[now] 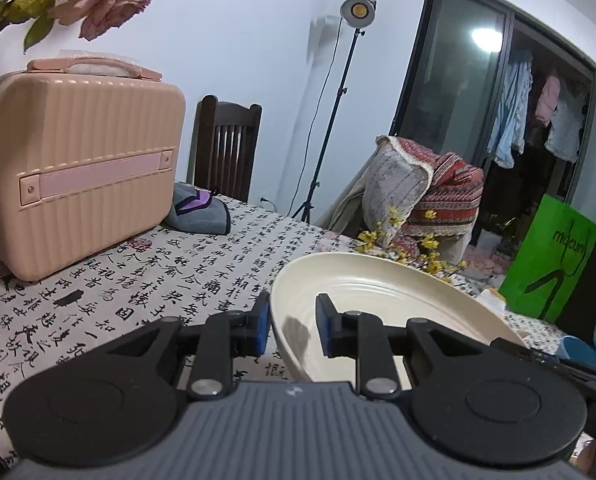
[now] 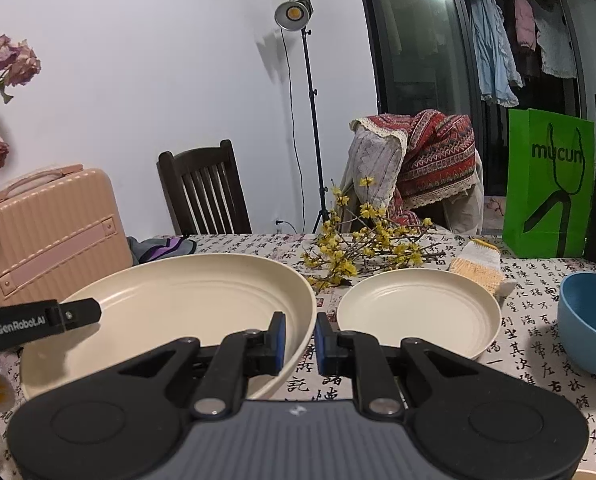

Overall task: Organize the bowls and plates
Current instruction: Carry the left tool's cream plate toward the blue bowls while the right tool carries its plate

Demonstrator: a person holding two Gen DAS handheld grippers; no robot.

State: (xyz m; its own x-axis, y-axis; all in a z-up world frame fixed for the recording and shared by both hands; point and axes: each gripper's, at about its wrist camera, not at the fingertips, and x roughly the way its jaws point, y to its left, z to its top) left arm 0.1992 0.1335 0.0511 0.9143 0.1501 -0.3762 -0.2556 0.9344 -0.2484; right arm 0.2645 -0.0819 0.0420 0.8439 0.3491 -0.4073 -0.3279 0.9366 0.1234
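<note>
A white-walled room with a dark balcony door stands behind my bench (image 2: 538, 300), which wears a cloth printed with black calligraphy. From the left along it: a pink ribbed hard case (image 2: 46, 236), a dark wooden chair (image 2: 206, 192) behind the far edge, a studio lamp on a stand (image 2: 294, 14), a sprig of yellow blossom (image 2: 362, 236), and a green paper bag (image 2: 550, 184).

My left tool (image 1: 292, 320) is nearly closed, its blue pads pinching the left rim of the large cream plate (image 2: 170, 300), one pad outside, one inside. My right tool (image 2: 300, 338) is closed just as tightly on the same plate's right rim. So I hold the plate between both hands, and it looks raised off the cloth, though I cannot see its underside.

Just right of it a smaller cream plate (image 2: 418, 308) lies flat on the cloth, and further right stands a blue bowl (image 2: 590, 320), mouth up.

I judge this to be the carrying step: the big plate is gripped and in transit. The next move calls for both hands travelling together, keeping the plate level, towards wherever the stack goes; likely the large plate should end up beneath the smaller one.

The plate is round, so it has no long axis; its hollow faces upward, tipped slightly towards me in the left view.
</note>
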